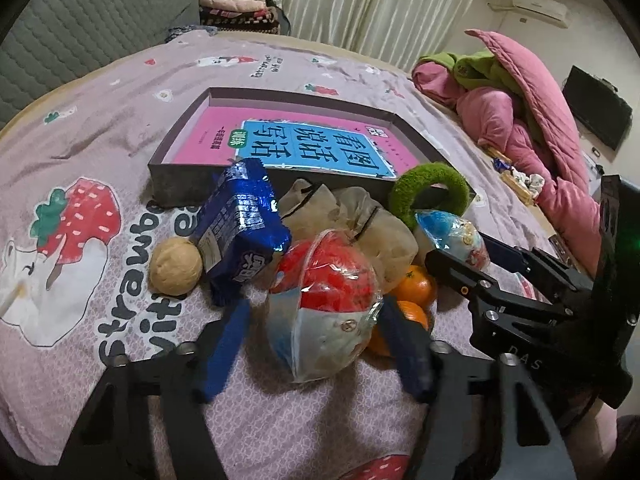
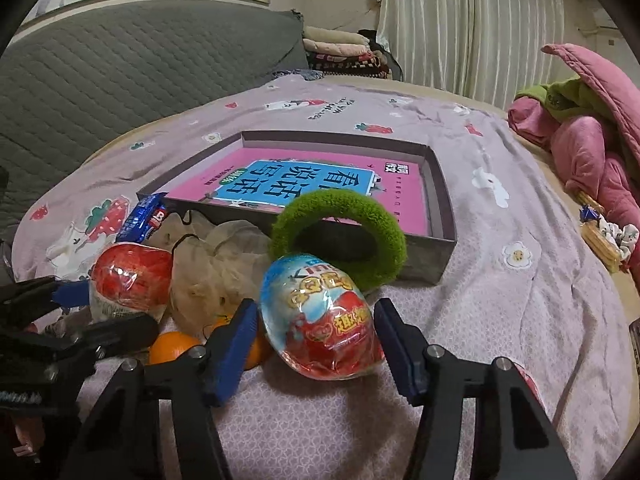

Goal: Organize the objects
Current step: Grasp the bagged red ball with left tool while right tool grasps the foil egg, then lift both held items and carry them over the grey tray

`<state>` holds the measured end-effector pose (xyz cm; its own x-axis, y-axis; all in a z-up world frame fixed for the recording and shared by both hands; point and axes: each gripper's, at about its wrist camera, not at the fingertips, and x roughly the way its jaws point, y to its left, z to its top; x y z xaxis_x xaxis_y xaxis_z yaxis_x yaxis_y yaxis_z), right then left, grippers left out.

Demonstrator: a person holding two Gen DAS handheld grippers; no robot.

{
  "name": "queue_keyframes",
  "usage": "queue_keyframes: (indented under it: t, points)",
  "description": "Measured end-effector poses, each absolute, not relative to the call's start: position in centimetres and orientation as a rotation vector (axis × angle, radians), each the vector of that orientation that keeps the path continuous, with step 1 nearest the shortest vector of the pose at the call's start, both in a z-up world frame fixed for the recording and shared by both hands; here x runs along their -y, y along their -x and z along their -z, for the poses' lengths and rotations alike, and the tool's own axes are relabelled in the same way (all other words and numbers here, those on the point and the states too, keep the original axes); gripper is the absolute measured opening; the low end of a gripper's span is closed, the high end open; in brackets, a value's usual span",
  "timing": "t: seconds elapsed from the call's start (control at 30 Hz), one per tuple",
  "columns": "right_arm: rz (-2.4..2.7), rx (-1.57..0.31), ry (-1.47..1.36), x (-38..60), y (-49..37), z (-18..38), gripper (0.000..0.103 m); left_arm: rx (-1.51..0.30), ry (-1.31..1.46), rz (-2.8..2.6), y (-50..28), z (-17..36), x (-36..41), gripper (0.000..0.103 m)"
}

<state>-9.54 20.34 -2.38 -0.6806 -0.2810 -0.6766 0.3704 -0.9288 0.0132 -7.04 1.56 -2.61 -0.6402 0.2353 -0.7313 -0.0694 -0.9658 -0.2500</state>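
Observation:
A red-topped wrapped toy egg [image 1: 324, 304] lies on the bed between the fingers of my left gripper [image 1: 315, 306]. The right pad is at its side, and bedding shows in a gap at the left pad, so this gripper is open. My right gripper [image 2: 315, 307] has both blue pads against a blue-and-red wrapped egg [image 2: 320, 316], which rests on the bedding. Each gripper also shows in the other's view: the right gripper [image 1: 472, 256] and the left gripper [image 2: 96, 312]. Behind the eggs stands a shallow grey box [image 1: 180, 184] holding a pink book [image 1: 312, 148].
Around the eggs lie a blue snack packet [image 1: 240, 232], a walnut [image 1: 176, 266], a beige mesh bag [image 1: 360, 216], oranges [image 1: 416, 284] and a green fuzzy ring [image 1: 428, 188] leaning on the box. A pink quilt [image 1: 520, 128] is piled at the right; a grey headboard [image 2: 120, 72] stands at the left.

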Motion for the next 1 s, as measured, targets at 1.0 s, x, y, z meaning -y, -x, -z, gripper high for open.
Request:
queue_keyframes:
  t: [1.0]
  points:
    - [2.695,-0.003,-0.718,-22.8,5.7,-1.5,0.059,0.202,1.041,-2.753,4.2,-1.7,-0.7,0.055]
